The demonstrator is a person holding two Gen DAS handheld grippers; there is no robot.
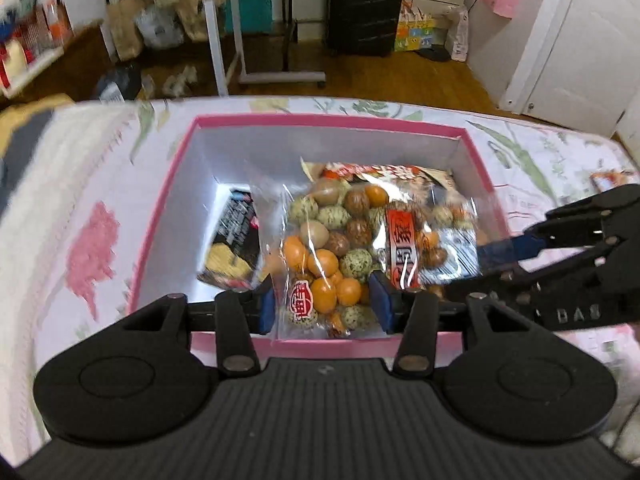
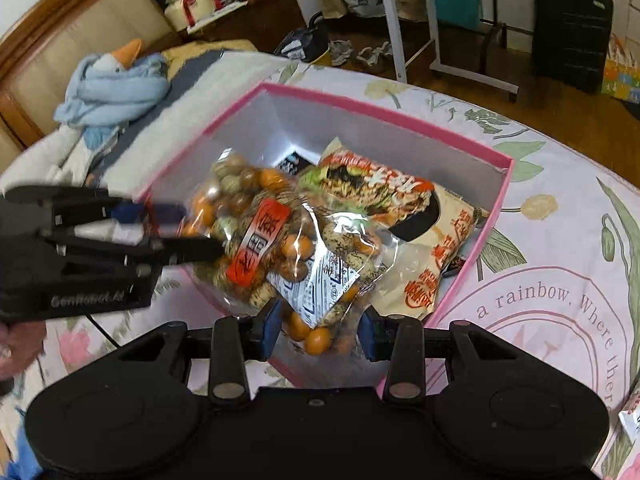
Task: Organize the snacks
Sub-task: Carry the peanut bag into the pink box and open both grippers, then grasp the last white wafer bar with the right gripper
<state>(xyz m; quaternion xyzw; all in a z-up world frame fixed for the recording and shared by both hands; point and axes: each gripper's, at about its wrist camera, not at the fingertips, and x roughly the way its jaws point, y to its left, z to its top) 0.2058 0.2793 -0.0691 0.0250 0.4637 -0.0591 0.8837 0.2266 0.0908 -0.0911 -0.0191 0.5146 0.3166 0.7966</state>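
Both of the person's black two-finger grippers have hold of one clear plastic bag of orange, brown and speckled round snacks [image 1: 352, 248], carried between them just above the open pink-rimmed cardboard box with pale grey inner walls [image 1: 320, 122] that sits on the flower-printed bedspread [image 2: 560, 248]. The left gripper [image 1: 322, 306] has its blue pads part-closed on the bag's near lower edge, the film bunched between them; the right gripper [image 2: 318, 326] is closed to about the same gap on the opposite end, with the orange balls bulging between its pads. So the bag's long axis runs from one gripper to the other, roughly along the box's near wall, and it hangs over the near half of the box. Beneath and beyond it lie a dark flat packet [image 1: 236, 236] at the left and an orange-and-green noodle packet [image 2: 376, 188] towards the far right corner. Neither hand seems nearer; I'd judge a level lowering, both together, lands it on those packets.
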